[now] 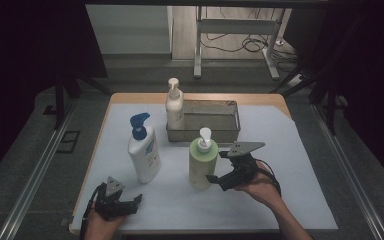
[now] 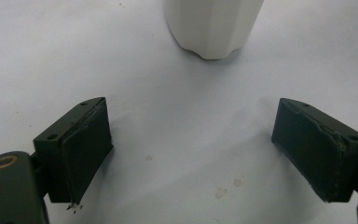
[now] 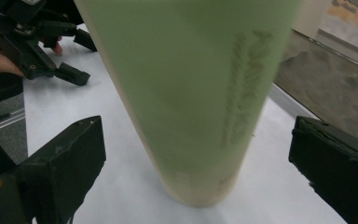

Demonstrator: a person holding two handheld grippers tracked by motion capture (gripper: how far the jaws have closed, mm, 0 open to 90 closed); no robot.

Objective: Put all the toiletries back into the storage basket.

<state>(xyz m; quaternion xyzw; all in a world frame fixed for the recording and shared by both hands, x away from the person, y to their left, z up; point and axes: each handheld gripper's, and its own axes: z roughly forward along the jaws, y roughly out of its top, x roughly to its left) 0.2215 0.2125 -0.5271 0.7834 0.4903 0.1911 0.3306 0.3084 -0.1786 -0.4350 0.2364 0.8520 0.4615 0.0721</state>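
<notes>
A green pump bottle (image 1: 201, 162) with a white pump head stands upright in the middle of the white sheet. My right gripper (image 1: 217, 166) is open, one jaw on each side of the bottle's lower body, with gaps on both sides in the right gripper view, where the green bottle (image 3: 191, 93) rises between the jaws of my right gripper (image 3: 198, 140). A white bottle with a blue pump (image 1: 143, 150) stands to the left. My left gripper (image 1: 132, 202) lies open near the front left edge. In the left gripper view my left gripper (image 2: 191, 126) faces the white bottle's base (image 2: 212, 28) with bare sheet between its jaws.
A metal tray (image 1: 230, 107) sits at the back of the table. A cream pump bottle (image 1: 174, 106) stands at its left end. The white sheet (image 1: 290, 175) covers the table, bare at the right and front. The other hand and gripper (image 3: 32, 42) show far off in the right gripper view.
</notes>
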